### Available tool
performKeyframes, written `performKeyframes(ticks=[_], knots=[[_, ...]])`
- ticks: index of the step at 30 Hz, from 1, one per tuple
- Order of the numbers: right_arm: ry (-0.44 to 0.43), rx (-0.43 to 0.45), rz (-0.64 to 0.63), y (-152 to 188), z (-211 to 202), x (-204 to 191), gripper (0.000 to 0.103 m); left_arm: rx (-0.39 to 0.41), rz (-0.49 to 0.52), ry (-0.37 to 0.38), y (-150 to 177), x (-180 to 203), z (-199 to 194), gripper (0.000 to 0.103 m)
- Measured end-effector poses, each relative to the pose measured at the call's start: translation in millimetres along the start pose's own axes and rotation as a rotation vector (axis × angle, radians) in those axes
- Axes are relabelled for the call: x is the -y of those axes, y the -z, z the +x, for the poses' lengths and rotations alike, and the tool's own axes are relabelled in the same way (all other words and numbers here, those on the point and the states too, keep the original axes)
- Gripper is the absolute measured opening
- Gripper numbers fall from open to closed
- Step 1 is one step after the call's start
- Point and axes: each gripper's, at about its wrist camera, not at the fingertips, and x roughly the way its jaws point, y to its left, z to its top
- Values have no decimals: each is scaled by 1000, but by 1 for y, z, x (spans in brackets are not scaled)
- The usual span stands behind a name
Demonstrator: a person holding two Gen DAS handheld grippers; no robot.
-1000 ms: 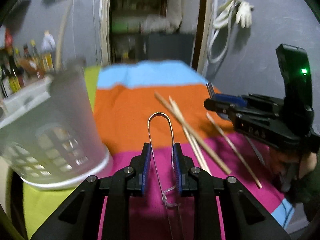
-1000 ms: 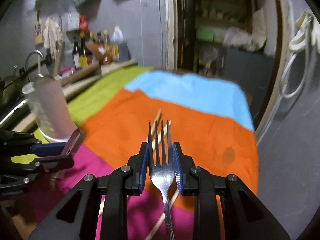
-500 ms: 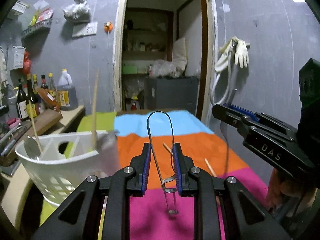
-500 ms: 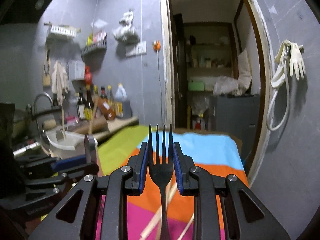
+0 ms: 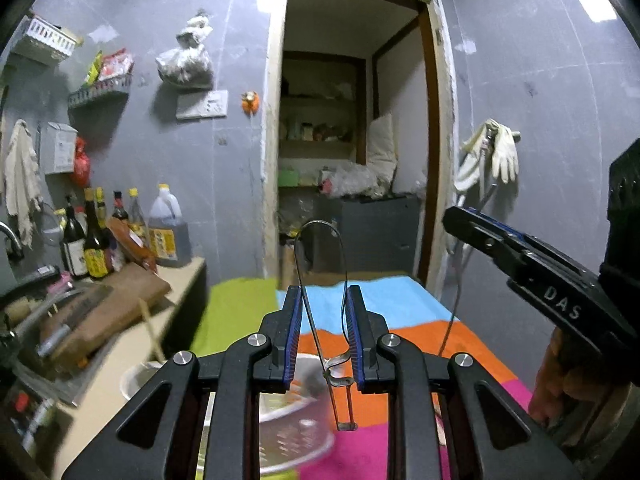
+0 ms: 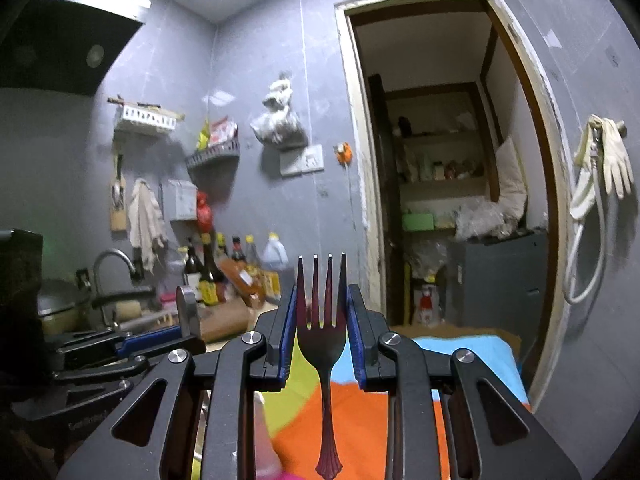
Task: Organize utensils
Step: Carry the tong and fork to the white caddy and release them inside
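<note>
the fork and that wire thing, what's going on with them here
A person holds a claw in each hand and is sorting utensils. The right claw is shut on a fork, tines pointing up and away, handle hanging toward the striped cloth. The left claw is shut on a thin wire loop utensil. A white holder basket sits blurred just below the left claw, so neither piece is dropped in yet.
</note>
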Motion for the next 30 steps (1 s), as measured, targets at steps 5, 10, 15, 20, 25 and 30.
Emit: performKeyframes(ticks=[5,10,15,20,25,30], knots=[[-48,33,39,-12,14,-19,21,27,-16,-59,-15,-35,-6,18],[-106,48,70,-19,31,-36,21,41,-80,-123,-19,-78,-7,18],[-137,51,73,-21,48,-51,21,52,-134,-178,-18,-110,-10,18],[-153,40,74,-17,59,-58,21,53,-152,-217,-15,-127,-12,18],[-151,-8,76,-4,75,-60,21,14,-144,-231,-5,-128,-4,18],[-145,-62,81,11,87,-60,21,-33,-126,-245,9,-128,10,18]])
